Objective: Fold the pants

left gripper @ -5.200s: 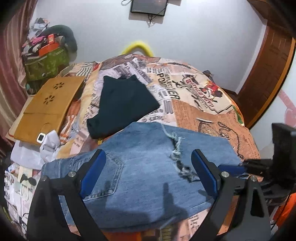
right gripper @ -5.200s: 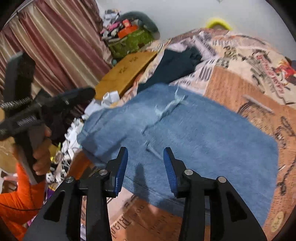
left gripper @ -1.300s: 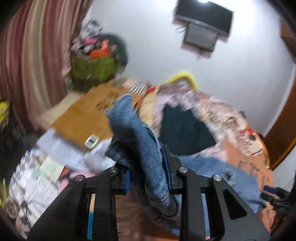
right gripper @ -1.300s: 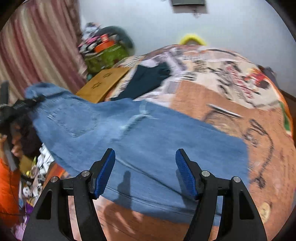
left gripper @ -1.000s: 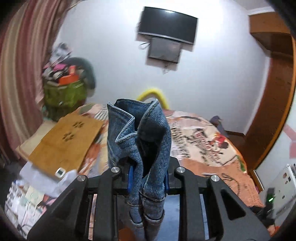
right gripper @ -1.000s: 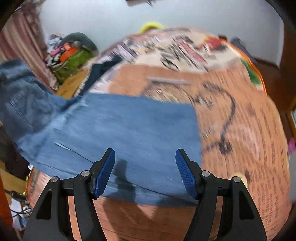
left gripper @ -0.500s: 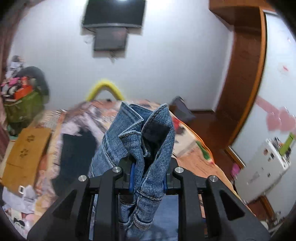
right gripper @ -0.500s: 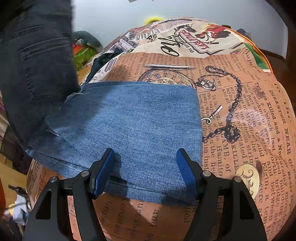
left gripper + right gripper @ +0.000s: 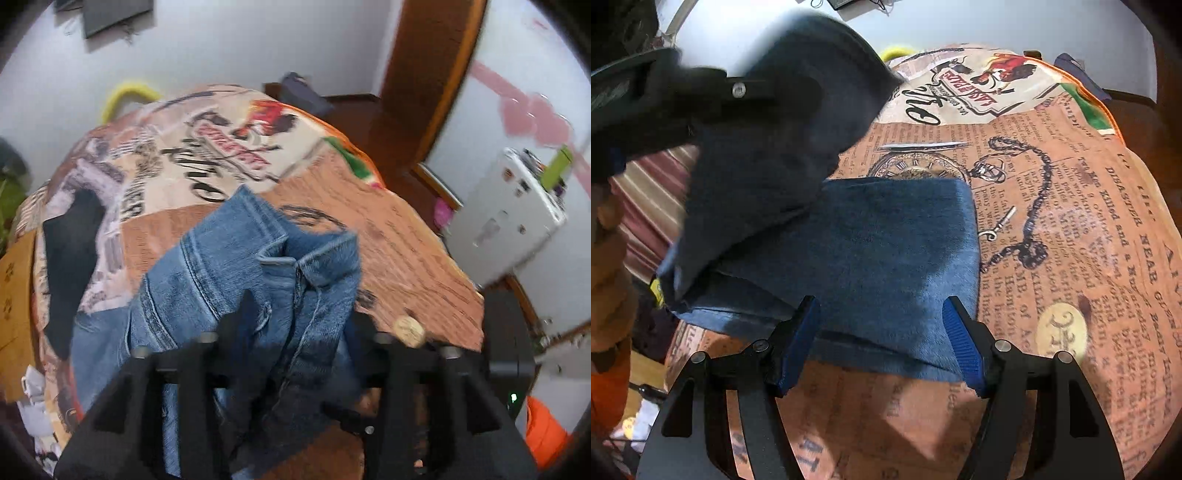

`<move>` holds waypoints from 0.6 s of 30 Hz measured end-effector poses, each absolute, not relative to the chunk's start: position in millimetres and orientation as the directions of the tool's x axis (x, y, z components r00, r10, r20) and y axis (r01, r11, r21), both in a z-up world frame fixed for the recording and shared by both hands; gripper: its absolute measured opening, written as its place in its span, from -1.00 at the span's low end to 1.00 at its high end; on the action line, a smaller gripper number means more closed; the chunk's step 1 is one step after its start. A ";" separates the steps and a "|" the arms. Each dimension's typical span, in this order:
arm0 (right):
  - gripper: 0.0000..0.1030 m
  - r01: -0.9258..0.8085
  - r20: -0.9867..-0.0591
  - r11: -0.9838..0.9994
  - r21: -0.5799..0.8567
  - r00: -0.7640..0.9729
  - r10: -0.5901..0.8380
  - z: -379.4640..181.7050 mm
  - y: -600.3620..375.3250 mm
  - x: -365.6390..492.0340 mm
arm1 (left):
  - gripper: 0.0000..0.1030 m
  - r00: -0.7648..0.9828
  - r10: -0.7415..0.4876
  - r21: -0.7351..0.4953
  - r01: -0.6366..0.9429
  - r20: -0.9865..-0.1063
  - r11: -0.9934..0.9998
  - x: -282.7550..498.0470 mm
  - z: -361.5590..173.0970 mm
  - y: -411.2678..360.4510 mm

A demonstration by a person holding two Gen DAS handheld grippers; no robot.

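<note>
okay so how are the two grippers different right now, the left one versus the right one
The left gripper has bunched denim of the jeans between its fingers, and its jaws have just been opening; the right gripper stands open with nothing between its fingers. The left one hangs over the waistband end, the right one over the flat leg end. Both point down at the bedspread.

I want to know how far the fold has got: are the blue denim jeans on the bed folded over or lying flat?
Partly folded: the blue denim jeans have their waistband end bunched over the flat leg part.
</note>
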State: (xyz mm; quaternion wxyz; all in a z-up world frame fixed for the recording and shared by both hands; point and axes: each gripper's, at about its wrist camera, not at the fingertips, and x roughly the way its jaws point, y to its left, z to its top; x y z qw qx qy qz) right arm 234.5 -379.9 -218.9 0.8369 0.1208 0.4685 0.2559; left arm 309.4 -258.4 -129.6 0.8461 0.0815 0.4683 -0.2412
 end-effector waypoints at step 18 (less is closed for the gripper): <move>0.27 -0.328 -0.748 0.830 0.450 0.369 0.552 -223.0 -363.0 222.8 | 0.93 0.616 0.017 0.193 0.220 -0.787 0.956 389.8 -131.1 -110.6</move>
